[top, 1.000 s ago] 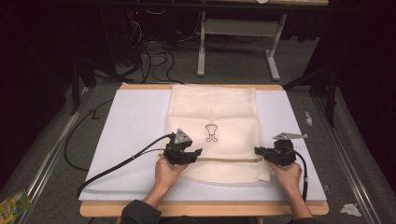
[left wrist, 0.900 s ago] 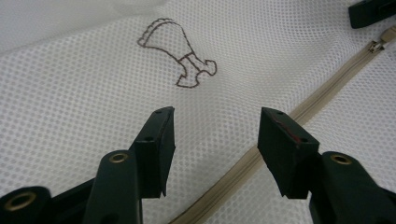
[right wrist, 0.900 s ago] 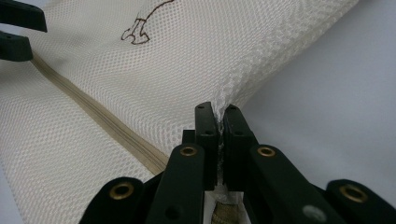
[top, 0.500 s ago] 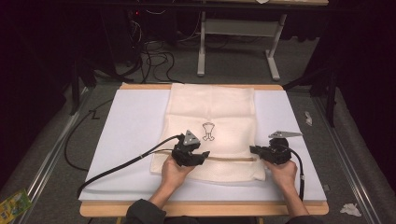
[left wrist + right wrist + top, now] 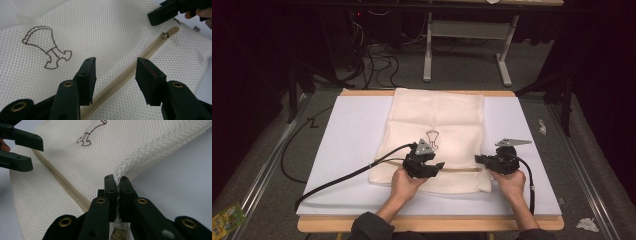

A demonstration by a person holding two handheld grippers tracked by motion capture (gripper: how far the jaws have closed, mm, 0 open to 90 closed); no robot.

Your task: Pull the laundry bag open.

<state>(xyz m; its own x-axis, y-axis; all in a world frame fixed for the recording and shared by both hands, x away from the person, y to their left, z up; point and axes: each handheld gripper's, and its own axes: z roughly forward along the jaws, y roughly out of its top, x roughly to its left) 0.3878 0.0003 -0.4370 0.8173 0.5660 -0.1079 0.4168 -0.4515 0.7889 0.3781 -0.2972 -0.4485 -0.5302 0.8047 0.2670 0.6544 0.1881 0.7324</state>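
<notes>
A white-topped counter (image 5: 342, 150) carries a cream mesh bag (image 5: 437, 120) lying flat at center. Its tan zipper (image 5: 140, 61) runs 3-to-9 o'clock. The left gripper (image 5: 115, 75) straddles it, spread; the right gripper (image 5: 117, 187) pinches the mesh at 3 o'clock.

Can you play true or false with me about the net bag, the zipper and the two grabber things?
1. The right gripper is pinching the mesh bag. True.
2. The left gripper is squeezed shut on the zipper. False: its jaws are open, one on each side of the zipper.
3. The bag has a small dark drawing on it. True.
4. The bag hangs in the air. False: it lies on the white mat, with only its pinched edge raised.
5. The zipper's metal slider sits between the left gripper's jaws. False: it is at the far end, near the other gripper.
</notes>
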